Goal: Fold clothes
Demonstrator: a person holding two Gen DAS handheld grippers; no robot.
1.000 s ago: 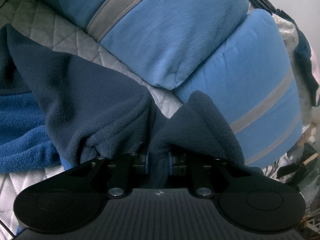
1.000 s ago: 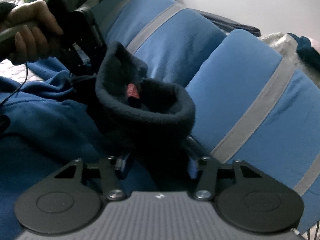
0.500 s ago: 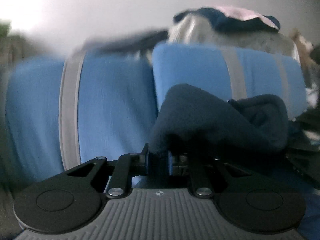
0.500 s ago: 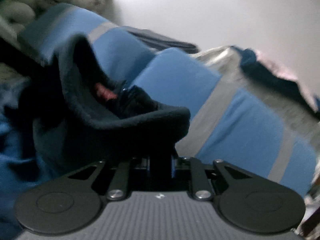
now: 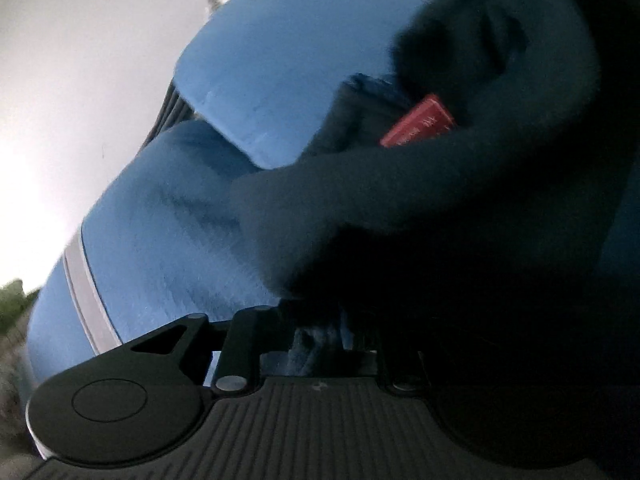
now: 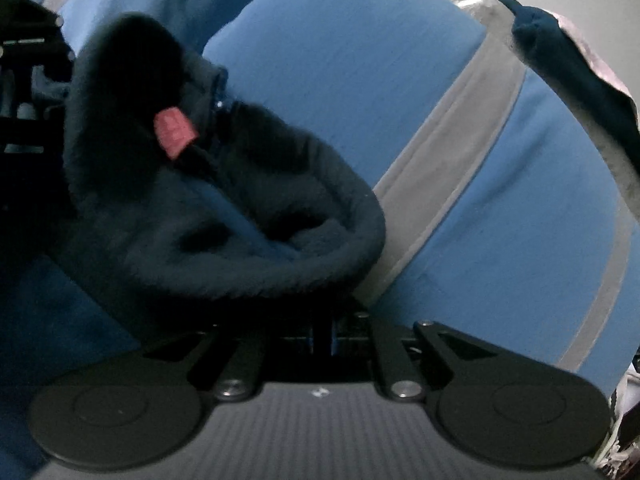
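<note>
My left hand-held gripper (image 5: 316,336) is clamped on the navy fleece jacket (image 5: 460,220), whose collar bunches ahead and to its right with the red label (image 5: 418,128) showing inside. My right hand-held gripper (image 6: 322,334) is pinched together on the collar's rolled edge (image 6: 280,280), which curls just ahead and to its left. Blue pillows with grey stripes (image 6: 440,120) crowd close ahead of both. Open room shows only beyond the pillows' top edges, toward the pale wall (image 5: 80,80).
</note>
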